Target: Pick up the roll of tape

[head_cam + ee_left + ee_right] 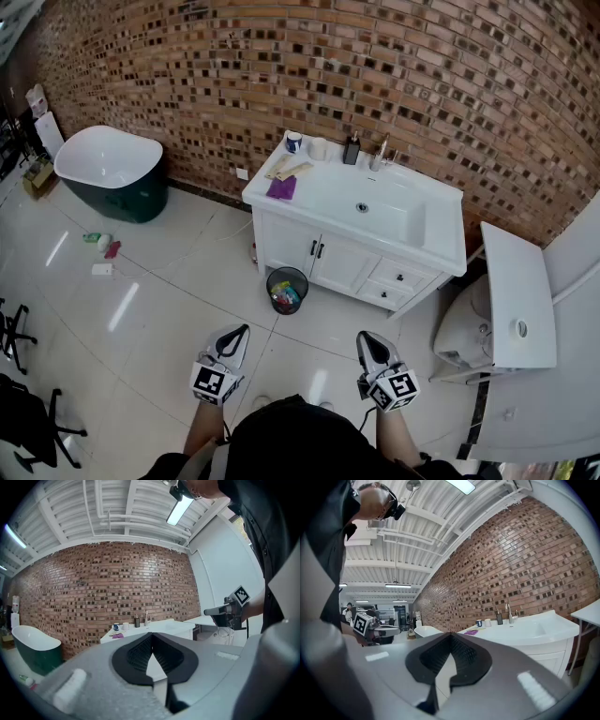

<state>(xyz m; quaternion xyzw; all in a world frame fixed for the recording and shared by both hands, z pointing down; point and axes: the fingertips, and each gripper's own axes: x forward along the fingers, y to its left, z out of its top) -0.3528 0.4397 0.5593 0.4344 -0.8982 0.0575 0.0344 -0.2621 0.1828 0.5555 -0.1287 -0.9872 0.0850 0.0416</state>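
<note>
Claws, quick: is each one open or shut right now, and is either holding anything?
Left claw: closed, jaws together, holding nothing.
Right claw: closed, jaws together, holding nothing.

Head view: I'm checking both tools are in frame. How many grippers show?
2. The left gripper is at lower left and the right gripper at lower right, both over the floor tiles in front of the vanity. None seems hidden.
</note>
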